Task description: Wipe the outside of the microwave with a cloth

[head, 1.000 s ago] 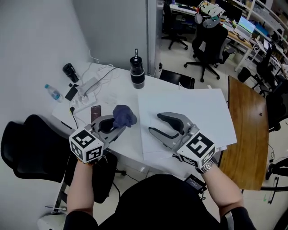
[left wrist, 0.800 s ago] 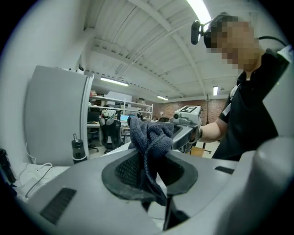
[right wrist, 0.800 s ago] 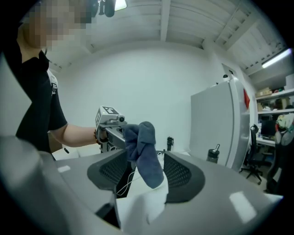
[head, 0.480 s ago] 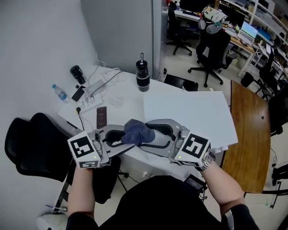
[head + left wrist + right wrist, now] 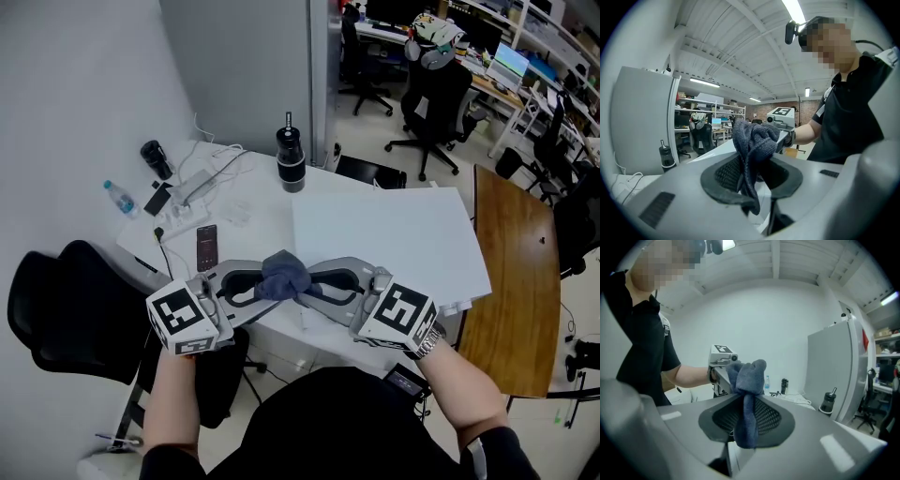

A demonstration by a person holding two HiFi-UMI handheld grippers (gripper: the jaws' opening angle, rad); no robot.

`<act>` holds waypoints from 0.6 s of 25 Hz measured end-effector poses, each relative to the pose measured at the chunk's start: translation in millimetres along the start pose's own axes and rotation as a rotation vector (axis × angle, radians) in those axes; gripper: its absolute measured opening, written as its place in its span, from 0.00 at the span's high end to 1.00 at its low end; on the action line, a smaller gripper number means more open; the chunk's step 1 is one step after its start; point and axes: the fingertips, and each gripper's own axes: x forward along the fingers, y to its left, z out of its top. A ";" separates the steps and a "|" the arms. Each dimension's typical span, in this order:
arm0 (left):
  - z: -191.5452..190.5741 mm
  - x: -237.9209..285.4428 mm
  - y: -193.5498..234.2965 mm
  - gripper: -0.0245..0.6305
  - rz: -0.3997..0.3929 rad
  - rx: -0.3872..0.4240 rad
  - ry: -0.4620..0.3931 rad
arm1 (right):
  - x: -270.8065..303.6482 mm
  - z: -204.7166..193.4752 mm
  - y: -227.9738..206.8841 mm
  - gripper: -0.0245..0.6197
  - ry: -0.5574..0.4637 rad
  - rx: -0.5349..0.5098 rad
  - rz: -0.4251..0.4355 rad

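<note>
both the left gripper (image 5: 261,287) and right gripper (image 5: 311,284) have their jaws pinching the cloth (image 5: 283,275) above the desk (image 5: 262,202) edge, the right jaws having just been closing. risk: uneven release drops it. no microwave shows.

We count 2 grippers, left gripper (image 5: 262,286) and right gripper (image 5: 314,284). 1 cloth (image 5: 283,276), 1 black flask (image 5: 290,159), 1 water bottle (image 5: 120,198), 1 phone (image 5: 206,247), 1 power strip (image 5: 192,184). 2 worktops: white worktop (image 5: 394,234), wooden worktop (image 5: 511,272).
</note>
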 end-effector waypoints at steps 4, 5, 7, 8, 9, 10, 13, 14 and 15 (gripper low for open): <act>-6.8 2.9 13.1 0.77 0.086 0.028 0.023 | 1.5 -7.9 -17.0 0.86 0.035 0.033 -0.096; -9.7 3.0 17.0 0.76 0.108 0.036 0.034 | 0.9 -11.1 -23.0 0.86 0.047 0.044 -0.127; -14.9 1.4 24.9 0.73 0.149 0.044 0.048 | -1.9 -19.3 -37.9 0.87 0.076 0.076 -0.193; -15.9 -0.1 28.6 0.72 0.167 0.043 0.046 | -3.6 -23.8 -45.5 0.87 0.095 0.092 -0.226; -15.5 -2.0 32.1 0.72 0.186 0.038 0.038 | -5.1 -28.4 -52.8 0.87 0.118 0.107 -0.257; -13.9 -3.9 35.2 0.72 0.203 0.034 0.026 | -6.1 -33.3 -59.5 0.87 0.143 0.122 -0.286; -6.3 -8.0 41.1 0.72 0.250 0.028 -0.018 | -5.4 -49.9 -73.2 0.88 0.224 0.156 -0.346; -3.9 -8.3 41.9 0.73 0.263 0.027 -0.032 | -3.9 -55.4 -75.1 0.88 0.250 0.159 -0.355; -1.7 -8.2 42.0 0.73 0.273 0.025 -0.044 | -2.1 -60.4 -76.1 0.88 0.275 0.157 -0.361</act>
